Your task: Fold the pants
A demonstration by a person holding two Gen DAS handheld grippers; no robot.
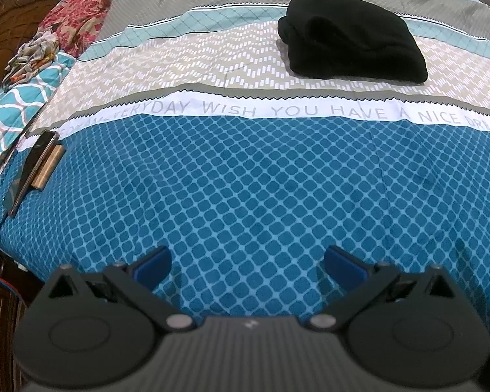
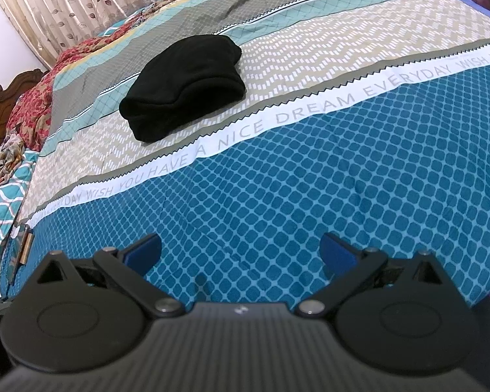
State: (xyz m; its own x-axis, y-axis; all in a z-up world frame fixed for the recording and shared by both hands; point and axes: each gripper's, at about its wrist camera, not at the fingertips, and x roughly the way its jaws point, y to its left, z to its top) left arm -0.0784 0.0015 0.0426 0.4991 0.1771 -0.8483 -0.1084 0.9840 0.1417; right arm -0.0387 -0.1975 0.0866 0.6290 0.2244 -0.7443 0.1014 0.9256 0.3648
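Folded pants (image 1: 352,39) (image 2: 184,86) on bedspread (image 1: 261,179) (image 2: 310,163), far side of lettered band (image 1: 277,109) (image 2: 277,117). Left gripper (image 1: 246,261) and right gripper (image 2: 240,250) above near part of bedspread, fingers spread wide, well apart from pants. Phone (image 1: 32,170) and small box (image 1: 49,166) side by side, touching, at left edge of bedspread. Crumpled cloth (image 1: 32,52) by headboard (image 1: 23,0), far left. Curtain (image 2: 81,3) behind bed.
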